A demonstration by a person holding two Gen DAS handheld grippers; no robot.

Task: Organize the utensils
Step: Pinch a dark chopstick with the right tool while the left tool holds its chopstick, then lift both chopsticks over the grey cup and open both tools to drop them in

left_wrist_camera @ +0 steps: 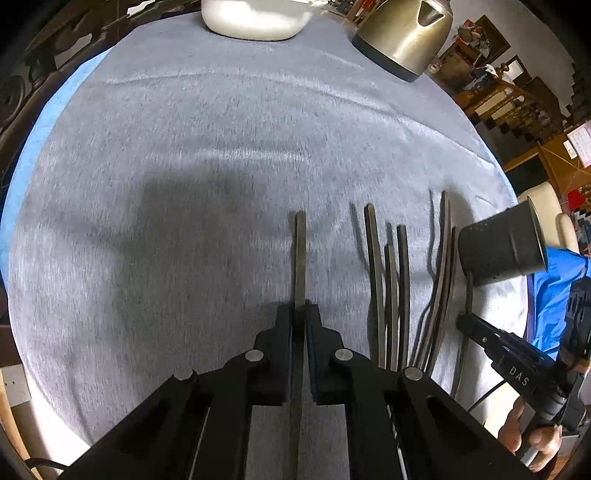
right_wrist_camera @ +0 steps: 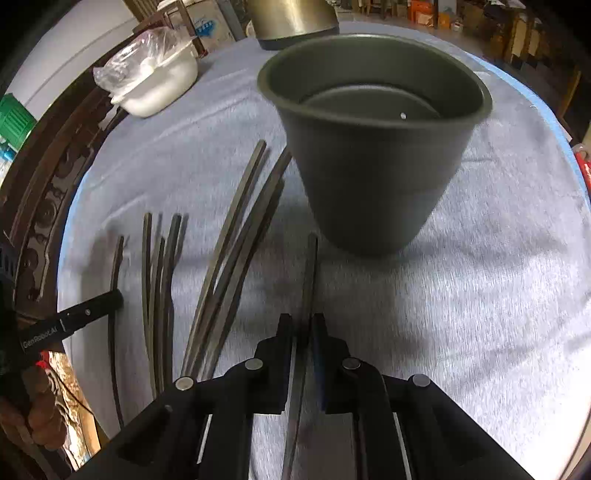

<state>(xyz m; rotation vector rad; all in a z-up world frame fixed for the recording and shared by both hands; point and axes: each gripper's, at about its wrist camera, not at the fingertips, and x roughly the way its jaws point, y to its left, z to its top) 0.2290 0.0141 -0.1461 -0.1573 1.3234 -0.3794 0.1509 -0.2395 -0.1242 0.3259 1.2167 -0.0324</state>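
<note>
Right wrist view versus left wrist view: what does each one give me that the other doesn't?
Only the right wrist view looks down into the dark cup, which appears empty, and shows the plastic bag over the white container.

Only the left wrist view shows the kettle almost whole and the bare grey cloth stretching away on the left.

Both show the loose dark sticks lying on the cloth, the left gripper shut on one stick, and the right gripper shut on another stick.
</note>
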